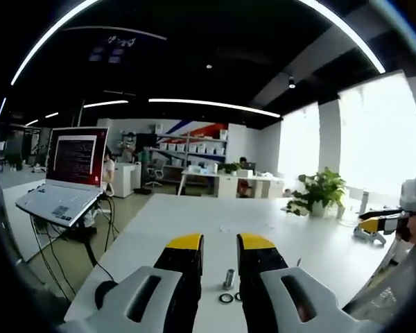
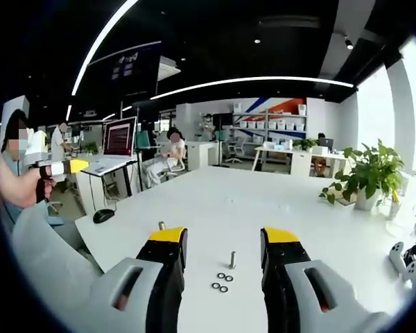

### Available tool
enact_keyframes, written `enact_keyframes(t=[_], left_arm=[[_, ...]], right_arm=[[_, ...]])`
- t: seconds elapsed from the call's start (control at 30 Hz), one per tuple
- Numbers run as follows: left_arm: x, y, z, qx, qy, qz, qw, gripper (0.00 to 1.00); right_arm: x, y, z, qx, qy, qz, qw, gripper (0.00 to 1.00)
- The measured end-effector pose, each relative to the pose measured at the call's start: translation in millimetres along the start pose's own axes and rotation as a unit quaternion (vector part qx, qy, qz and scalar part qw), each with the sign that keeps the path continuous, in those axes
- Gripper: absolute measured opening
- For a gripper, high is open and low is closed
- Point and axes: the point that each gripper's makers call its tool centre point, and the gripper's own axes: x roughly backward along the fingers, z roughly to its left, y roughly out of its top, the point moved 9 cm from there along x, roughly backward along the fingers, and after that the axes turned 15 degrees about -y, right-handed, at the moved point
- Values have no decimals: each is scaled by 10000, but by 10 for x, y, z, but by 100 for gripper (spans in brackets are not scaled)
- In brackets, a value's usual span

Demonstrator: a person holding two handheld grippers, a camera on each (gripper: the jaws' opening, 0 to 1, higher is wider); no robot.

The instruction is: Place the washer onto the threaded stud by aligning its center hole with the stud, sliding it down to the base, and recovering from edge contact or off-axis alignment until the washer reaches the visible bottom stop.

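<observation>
Nothing of the task looks done yet. In the left gripper view, the left claw stands open and empty over the white surface, the short grey threaded metal stud upright between its jaws. The small dark ring washers lie loose at the stud's seven o'clock. The right claw gapes empty too.

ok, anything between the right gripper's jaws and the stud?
Three washers lie on the white table between the open right gripper and the upright stud, in the right gripper view. Otherwise bare tabletop.
</observation>
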Motion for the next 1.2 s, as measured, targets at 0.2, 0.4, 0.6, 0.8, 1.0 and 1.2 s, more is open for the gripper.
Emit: enact_keyframes(t=[0.2, 0.4, 0.6, 0.8, 1.0, 1.2], left_arm=[[-8, 20, -2, -112, -13, -60, 9999, 17], [-2, 60, 22, -42, 83, -190, 9998, 18], [-96, 111, 23, -129, 14, -254, 9996, 18], [-296, 44, 51, -50, 85, -272, 9996, 19], [-414, -21, 40, -26, 107, -133, 9999, 19], [-567, -105, 11, -129, 128, 44, 9998, 19]], right_arm=[[-2, 17, 3, 7, 3, -45, 10000, 45], [7, 59, 20, -24, 71, -165, 9998, 45], [-4, 168, 33, -79, 85, -393, 9992, 46], [-16, 247, 54, -66, 6, -578, 9983, 50], [-53, 258, -54, -500, -182, -576, 9969, 51], [-120, 253, -86, -692, -290, -523, 9958, 54]])
